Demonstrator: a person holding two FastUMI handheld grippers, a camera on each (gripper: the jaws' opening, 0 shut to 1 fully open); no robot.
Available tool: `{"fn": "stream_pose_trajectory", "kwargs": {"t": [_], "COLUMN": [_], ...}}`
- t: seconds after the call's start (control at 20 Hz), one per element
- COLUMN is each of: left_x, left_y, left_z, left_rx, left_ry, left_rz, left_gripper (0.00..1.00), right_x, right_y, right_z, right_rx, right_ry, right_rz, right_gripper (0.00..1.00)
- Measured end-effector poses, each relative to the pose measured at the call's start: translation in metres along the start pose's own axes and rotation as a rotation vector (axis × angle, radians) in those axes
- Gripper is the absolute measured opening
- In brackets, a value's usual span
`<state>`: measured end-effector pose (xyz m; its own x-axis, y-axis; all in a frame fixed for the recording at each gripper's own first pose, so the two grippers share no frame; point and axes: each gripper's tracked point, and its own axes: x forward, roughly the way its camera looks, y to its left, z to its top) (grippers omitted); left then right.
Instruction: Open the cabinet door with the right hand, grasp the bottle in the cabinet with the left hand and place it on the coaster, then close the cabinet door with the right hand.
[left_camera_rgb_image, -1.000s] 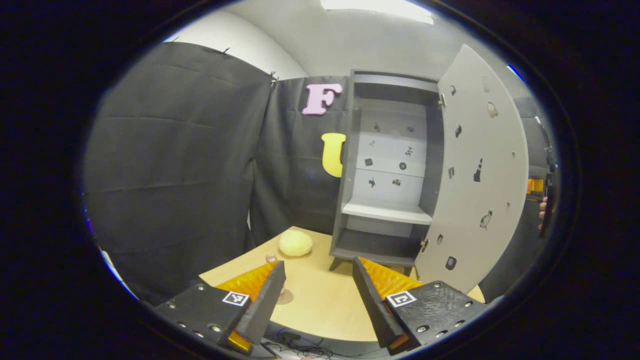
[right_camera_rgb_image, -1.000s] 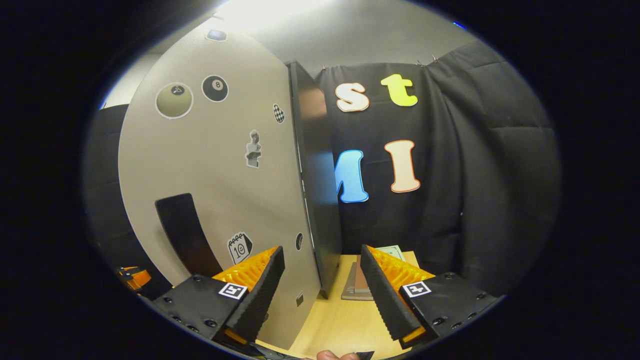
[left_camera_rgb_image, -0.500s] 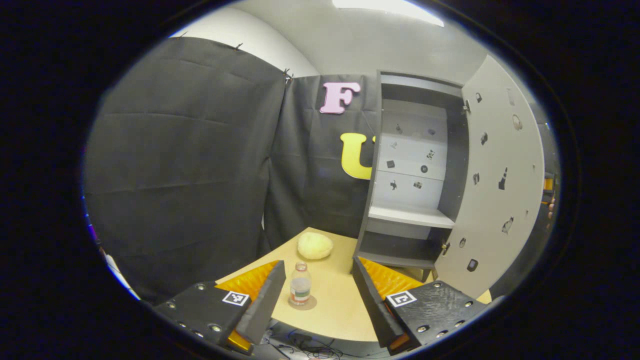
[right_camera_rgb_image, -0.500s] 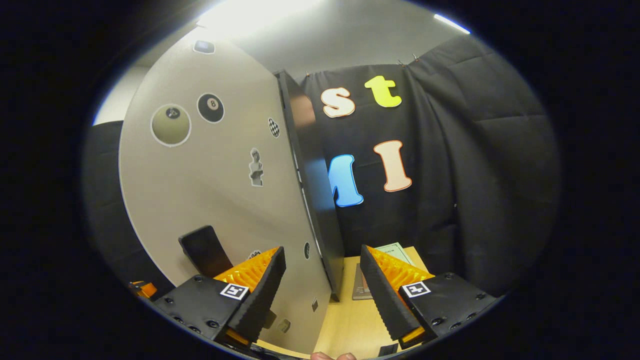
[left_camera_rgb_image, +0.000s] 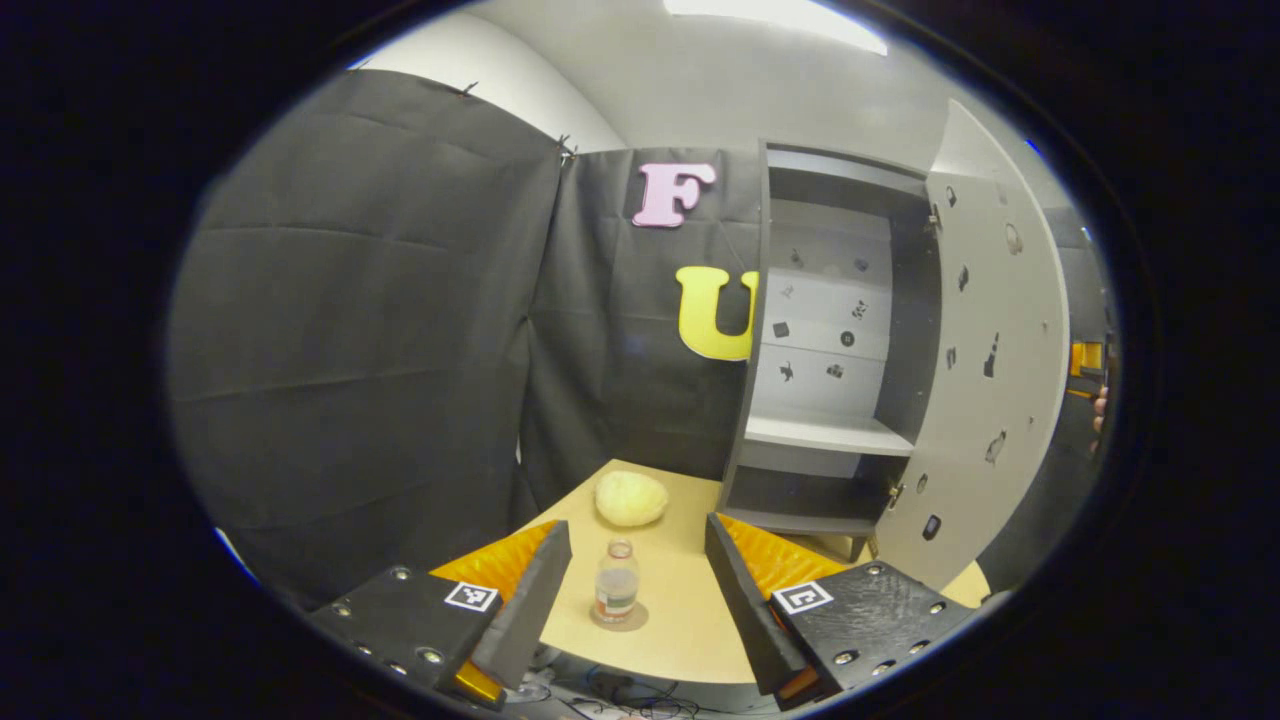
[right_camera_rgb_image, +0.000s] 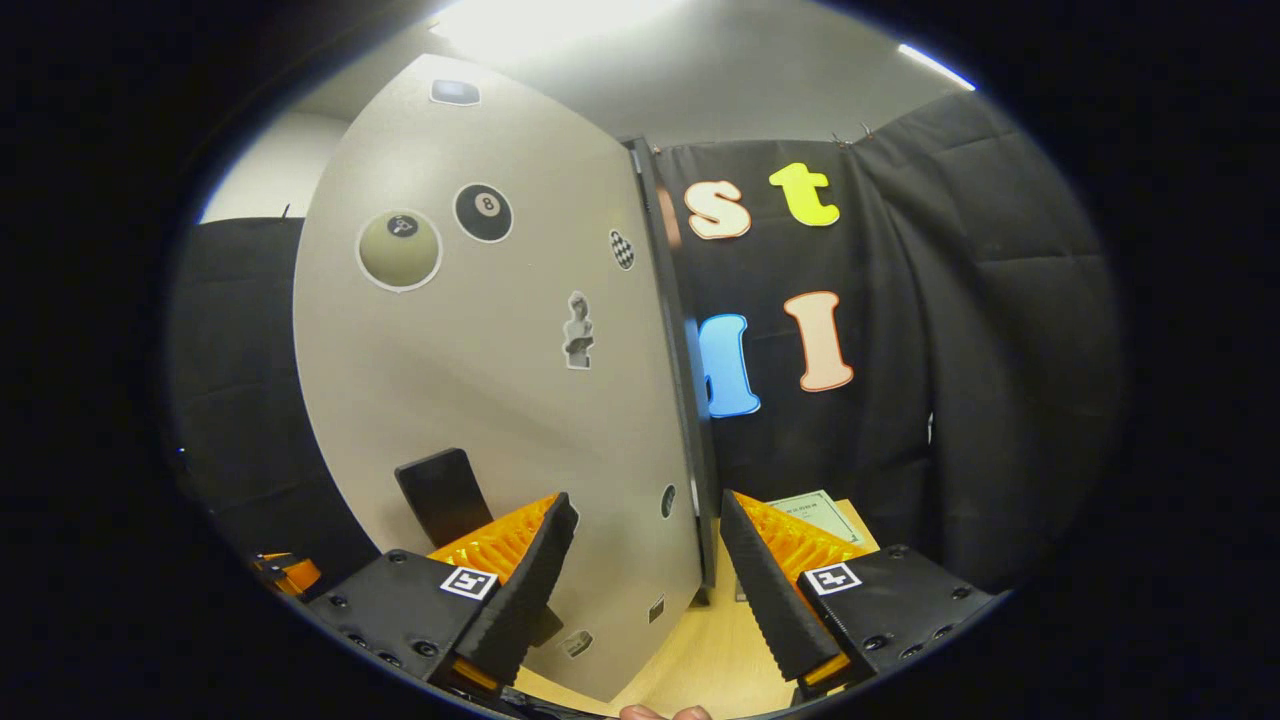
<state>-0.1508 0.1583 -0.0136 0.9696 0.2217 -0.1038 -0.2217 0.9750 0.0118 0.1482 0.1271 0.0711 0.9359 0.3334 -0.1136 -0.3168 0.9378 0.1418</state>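
Note:
A small clear bottle (left_camera_rgb_image: 617, 582) with a label stands upright on a round coaster (left_camera_rgb_image: 620, 618) near the front of the wooden table (left_camera_rgb_image: 680, 630). My left gripper (left_camera_rgb_image: 636, 527) is open, and the bottle is ahead of it, between the lines of its fingers and untouched. The grey cabinet (left_camera_rgb_image: 830, 400) stands open with bare shelves, its door (left_camera_rgb_image: 985, 350) swung out to the right. In the right gripper view the door's outer face (right_camera_rgb_image: 500, 400) with its dark handle (right_camera_rgb_image: 445, 495) is close ahead. My right gripper (right_camera_rgb_image: 645, 505) is open at the door's lower edge.
A pale yellow lumpy object (left_camera_rgb_image: 631, 497) lies on the table behind the bottle, left of the cabinet's foot. A greenish booklet (right_camera_rgb_image: 812, 505) lies on the table right of the cabinet. Black cloth walls close in the booth. A hand (left_camera_rgb_image: 1100, 405) shows past the door's far edge.
My left gripper has drawn back from the bottle, which now stands free on the coaster. The door has swung partway toward the cabinet, and its handle has come nearer my right gripper.

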Motion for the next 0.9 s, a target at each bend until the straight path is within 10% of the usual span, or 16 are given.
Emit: {"fn": "stream_pose_trajectory", "kwargs": {"t": [0.9], "left_x": [0.006], "left_y": [0.114], "left_z": [0.02], "left_rx": [-0.036], "left_ry": [-0.028], "left_rz": [0.105], "left_gripper": [0.82], "right_x": [0.085], "right_y": [0.15], "right_z": [-0.011], "right_rx": [-0.062], "right_ry": [0.0], "right_rz": [0.167], "right_gripper": [0.96]}}
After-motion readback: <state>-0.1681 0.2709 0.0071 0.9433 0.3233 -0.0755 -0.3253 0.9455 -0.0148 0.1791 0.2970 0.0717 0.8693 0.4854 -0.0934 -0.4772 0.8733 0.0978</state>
